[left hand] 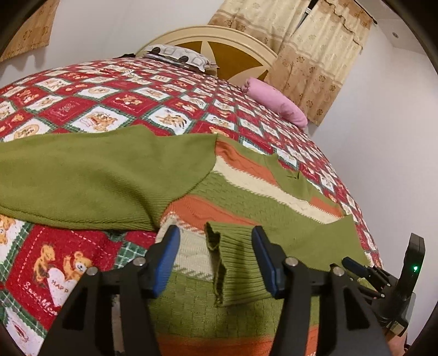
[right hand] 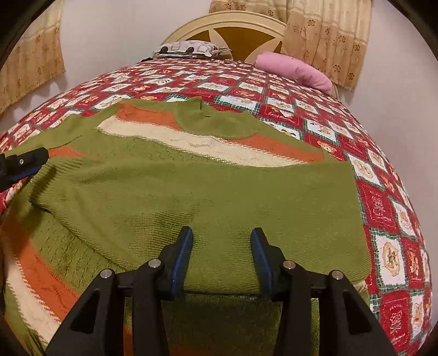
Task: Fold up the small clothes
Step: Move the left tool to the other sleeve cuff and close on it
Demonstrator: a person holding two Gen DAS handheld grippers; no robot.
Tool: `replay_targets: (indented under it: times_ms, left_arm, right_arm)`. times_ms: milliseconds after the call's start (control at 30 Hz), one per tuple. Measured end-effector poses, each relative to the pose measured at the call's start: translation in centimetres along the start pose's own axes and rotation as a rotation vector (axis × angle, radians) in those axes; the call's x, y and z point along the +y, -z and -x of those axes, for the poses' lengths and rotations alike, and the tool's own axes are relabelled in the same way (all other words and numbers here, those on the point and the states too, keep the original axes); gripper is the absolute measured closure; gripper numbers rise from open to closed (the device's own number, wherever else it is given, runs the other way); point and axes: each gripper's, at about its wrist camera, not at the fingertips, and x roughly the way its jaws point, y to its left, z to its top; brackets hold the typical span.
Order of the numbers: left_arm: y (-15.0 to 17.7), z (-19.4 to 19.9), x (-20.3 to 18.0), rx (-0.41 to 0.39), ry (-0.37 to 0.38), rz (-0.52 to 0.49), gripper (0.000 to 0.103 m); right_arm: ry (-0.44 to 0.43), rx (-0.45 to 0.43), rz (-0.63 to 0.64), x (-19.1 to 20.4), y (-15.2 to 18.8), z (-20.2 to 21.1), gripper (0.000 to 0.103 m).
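A small knitted sweater [right hand: 169, 153], green with orange and cream stripes, lies flat on the bed. Its right sleeve [right hand: 219, 208] is folded across the body, and the ribbed cuff [left hand: 235, 263] ends between my left fingers. The left sleeve [left hand: 90, 175] stretches out to the left. My left gripper [left hand: 216, 232] is open just above the cuff, not holding it. My right gripper [right hand: 222, 235] is open over the folded sleeve, jaws apart and empty. The right gripper shows at the right edge of the left wrist view [left hand: 383, 276], and the left one at the left edge of the right wrist view [right hand: 22, 164].
The bed has a red patchwork quilt [right hand: 383, 208] with bear pictures. A pink pillow [right hand: 295, 69] and a patterned pillow [right hand: 189, 48] lie by the cream headboard [right hand: 227, 22]. Curtains [right hand: 328, 32] hang behind on the right.
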Motion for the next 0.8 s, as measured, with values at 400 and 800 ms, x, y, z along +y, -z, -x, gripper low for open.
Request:
replay_targets:
  times_ms: [400,800]
  left_arm:
    - [0.1,3.5,4.4,0.027,-0.139,0.056,0.015]
    - [-2.7,8.7,13.0,-0.025,-0.436,0.029,0.014]
  right_arm:
    - [0.037,-0.017,0.022,0.8,0.2,0.2,0.057]
    - [0.021,-0.02,0.006,0.5,0.3,0.3,0.057]
